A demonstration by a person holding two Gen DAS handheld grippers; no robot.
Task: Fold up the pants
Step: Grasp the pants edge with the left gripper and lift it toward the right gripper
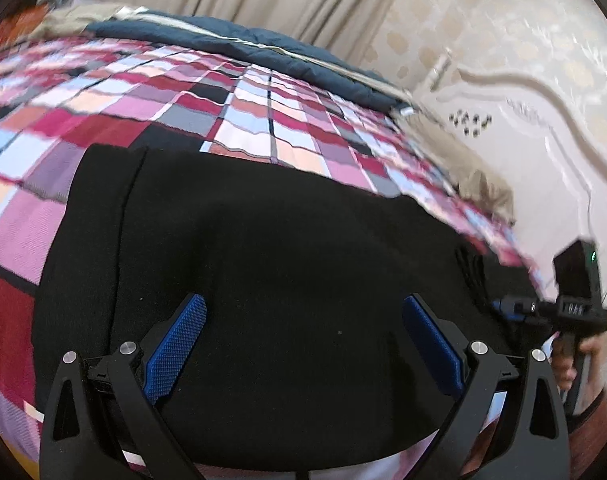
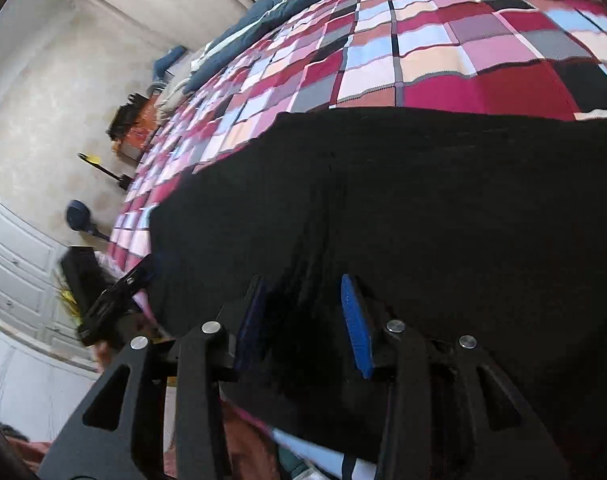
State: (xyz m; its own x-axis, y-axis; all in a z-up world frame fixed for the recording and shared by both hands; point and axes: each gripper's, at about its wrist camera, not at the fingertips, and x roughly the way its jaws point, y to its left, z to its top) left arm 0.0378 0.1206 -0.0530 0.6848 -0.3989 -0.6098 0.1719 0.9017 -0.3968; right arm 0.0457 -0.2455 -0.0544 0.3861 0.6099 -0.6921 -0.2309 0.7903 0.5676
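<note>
Checkered bedspread [image 1: 151, 92] on bed; black pants [image 1: 287, 248] spread flat at its near edge.
Left gripper [image 1: 303, 308] spread wide above the pants, gripping nothing. Right gripper [image 2: 303, 292] at narrower gap, dark cloth between pads; contact cannot be told. Blue blanket [image 1: 239, 44] along far edge.

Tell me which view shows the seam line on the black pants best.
The left wrist view. There the black pants show a distinct vertical seam line near their left edge, against the checkered blanket. The right wrist view shows the black pants only as a dark mass with faint folds; no such seam reads clearly.
</note>
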